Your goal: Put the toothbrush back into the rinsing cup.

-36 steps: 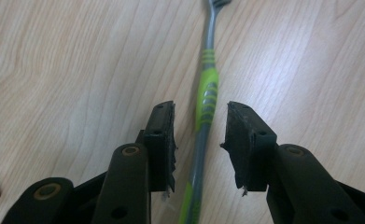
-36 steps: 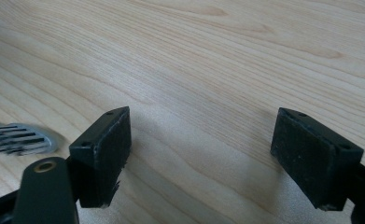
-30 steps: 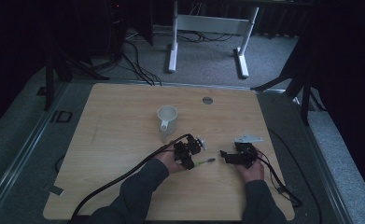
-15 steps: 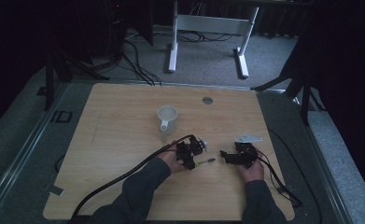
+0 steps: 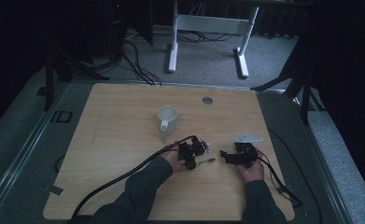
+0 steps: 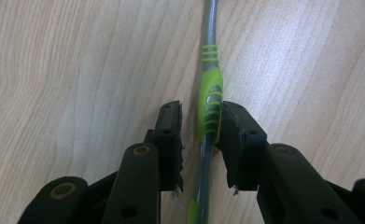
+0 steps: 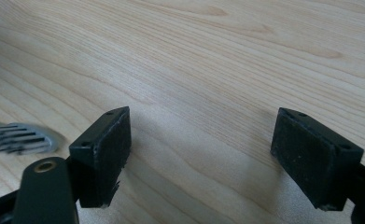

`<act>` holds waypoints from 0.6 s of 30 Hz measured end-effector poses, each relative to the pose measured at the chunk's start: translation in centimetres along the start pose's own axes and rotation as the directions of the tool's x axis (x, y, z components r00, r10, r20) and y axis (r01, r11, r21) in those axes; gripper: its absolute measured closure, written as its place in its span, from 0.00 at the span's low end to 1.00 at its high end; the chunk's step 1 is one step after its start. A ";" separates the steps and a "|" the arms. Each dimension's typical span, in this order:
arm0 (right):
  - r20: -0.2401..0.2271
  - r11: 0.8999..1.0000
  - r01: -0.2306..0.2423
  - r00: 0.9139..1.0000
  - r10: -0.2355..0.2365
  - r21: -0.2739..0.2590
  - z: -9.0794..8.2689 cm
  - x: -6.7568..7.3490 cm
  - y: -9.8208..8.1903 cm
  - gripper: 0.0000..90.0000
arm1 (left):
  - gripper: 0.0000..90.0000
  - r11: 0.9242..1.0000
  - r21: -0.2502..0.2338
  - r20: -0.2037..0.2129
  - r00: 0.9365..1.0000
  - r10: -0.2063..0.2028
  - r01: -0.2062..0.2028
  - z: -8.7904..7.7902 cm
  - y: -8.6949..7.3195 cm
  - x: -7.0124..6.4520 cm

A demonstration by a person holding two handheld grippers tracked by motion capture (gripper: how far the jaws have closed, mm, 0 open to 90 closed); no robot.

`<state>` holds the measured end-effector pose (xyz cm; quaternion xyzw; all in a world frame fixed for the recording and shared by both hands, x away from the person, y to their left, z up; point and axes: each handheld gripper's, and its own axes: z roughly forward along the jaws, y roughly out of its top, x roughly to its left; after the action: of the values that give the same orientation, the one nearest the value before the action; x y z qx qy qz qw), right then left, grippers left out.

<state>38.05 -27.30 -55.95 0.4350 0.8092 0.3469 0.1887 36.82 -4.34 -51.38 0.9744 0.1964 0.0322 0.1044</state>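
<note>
A toothbrush (image 6: 209, 100) lies flat on the wooden desk (image 5: 124, 140), near the front edge and somewhat right of the desk's middle, between the two hand-held tools. The left claw (image 6: 200, 121) straddles the grey-and-green handle at its ribbed grip section. Its jaws have just been closing with the handle between them: one pad touches the green rubber, while the other stands off with a gap of bare wood showing, so the grip is not yet clamped. In the high view the left claw (image 5: 192, 154) sits just beside the brush (image 5: 205, 162), and the right claw (image 5: 227, 156) waits a little to the right of it, jaws wide apart over bare wood with nothing between them. The bristled head (image 7: 19, 136) shows at the left edge of the right gripper view.

Handling, as a judgement: the brush looks light and stiff, a slim plastic rod unlikely to bend or break under the pads. The bare grey shaft is probably slick and narrow — liable to roll or pivot — whereas the ribbed green section offers friction, and so is the better place to take hold.

A white mug (image 5: 167, 119) stands upright nearer the desk's centre, well apart from the brush — a likely destination.
</note>
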 end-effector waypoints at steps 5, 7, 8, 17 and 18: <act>0.000 1.000 0.000 1.000 0.000 0.000 0.0 0.0 0.0 0.22 | 0.78 1.000 0.012 0.008 1.000 0.006 -0.006 0.3 0.1 0.0; 0.000 1.000 0.000 1.000 0.000 0.000 0.0 0.0 0.0 0.22 | 0.78 1.000 0.010 0.011 1.000 0.002 -0.003 0.4 0.2 0.1; 0.000 1.000 0.000 1.000 0.000 0.000 0.0 0.0 0.0 0.22 | 0.79 1.000 0.010 0.010 1.000 0.003 -0.003 0.4 0.2 0.1; 0.000 1.000 0.000 1.000 0.000 0.000 0.0 0.0 0.0 0.22 | 0.84 1.000 0.014 0.015 1.000 0.008 -0.009 0.4 0.4 0.0; 0.000 1.000 -0.001 1.000 0.001 0.000 0.0 0.0 0.0 0.22 | 0.84 1.000 0.015 0.015 1.000 0.007 -0.007 0.4 0.4 0.0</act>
<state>38.05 -27.29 -55.95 0.4353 0.8091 0.3469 0.1884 36.99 -4.79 -51.68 0.9760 0.1926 0.0240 0.0986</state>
